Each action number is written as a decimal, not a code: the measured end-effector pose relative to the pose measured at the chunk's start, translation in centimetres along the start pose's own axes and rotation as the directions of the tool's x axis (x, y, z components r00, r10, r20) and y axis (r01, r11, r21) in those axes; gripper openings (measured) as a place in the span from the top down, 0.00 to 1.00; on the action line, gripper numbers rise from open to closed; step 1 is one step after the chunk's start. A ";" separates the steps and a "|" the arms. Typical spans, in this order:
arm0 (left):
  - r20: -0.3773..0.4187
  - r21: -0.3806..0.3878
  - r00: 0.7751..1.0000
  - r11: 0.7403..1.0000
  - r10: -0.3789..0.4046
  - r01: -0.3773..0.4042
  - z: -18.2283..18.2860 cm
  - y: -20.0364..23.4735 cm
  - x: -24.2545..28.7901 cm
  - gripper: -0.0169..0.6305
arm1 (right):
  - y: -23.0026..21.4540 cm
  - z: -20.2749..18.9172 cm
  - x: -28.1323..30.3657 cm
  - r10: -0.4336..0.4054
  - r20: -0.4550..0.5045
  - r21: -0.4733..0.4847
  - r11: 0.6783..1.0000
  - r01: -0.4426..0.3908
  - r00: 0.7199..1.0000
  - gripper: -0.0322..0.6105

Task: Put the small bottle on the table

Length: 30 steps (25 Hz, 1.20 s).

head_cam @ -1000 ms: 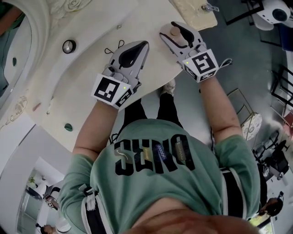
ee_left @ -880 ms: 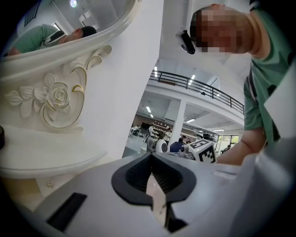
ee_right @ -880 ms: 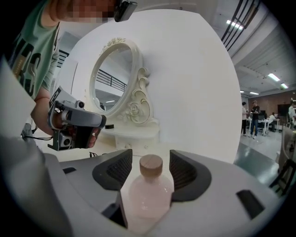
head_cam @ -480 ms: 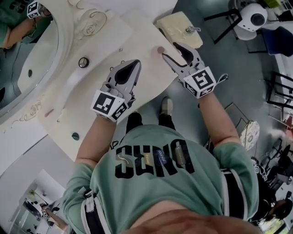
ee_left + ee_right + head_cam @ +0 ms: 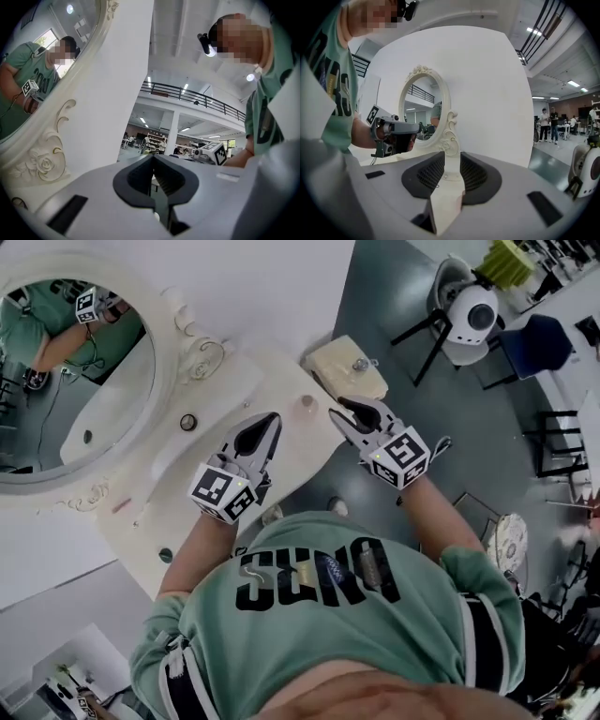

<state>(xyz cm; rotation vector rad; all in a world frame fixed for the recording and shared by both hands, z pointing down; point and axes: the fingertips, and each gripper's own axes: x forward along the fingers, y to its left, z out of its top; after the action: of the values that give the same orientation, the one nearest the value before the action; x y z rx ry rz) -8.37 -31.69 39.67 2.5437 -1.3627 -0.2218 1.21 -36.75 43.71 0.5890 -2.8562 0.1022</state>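
The small bottle (image 5: 307, 401) stands upright on the cream dressing table (image 5: 178, 488), near its far right edge, with nothing touching it. My right gripper (image 5: 345, 409) hovers just right of the bottle, off the table's edge. Its jaws are closing with nothing between them, and in the right gripper view only the table top shows through the gap of the right gripper (image 5: 452, 171). My left gripper (image 5: 273, 418) is shut and empty over the table, left of the bottle. In the left gripper view the left gripper (image 5: 154, 176) points up past the mirror frame.
An oval mirror (image 5: 75, 381) in a carved cream frame stands at the table's back left. A dark round knob (image 5: 188, 422) sits on the table top. A cream stool or box (image 5: 342, 367) stands beyond the table's right end. A white chair (image 5: 466, 310) and a blue chair (image 5: 534, 343) stand further right.
A second ago my right gripper held the bottle over the table. The bottle now stands alone, and the right gripper has let go and drawn back. The head view has swung out.
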 end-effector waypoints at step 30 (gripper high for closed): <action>0.051 0.010 0.998 0.999 0.046 -0.047 5.9 -2.8 -3.2 0.96 | 0.3 7.5 -6.0 -0.017 0.030 0.027 1.000 0.016 0.999 0.96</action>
<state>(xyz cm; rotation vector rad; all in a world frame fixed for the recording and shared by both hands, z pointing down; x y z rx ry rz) -9.39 -28.35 33.30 2.5286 -1.4435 -0.2726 4.96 -35.04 35.00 0.6242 -2.8827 0.1304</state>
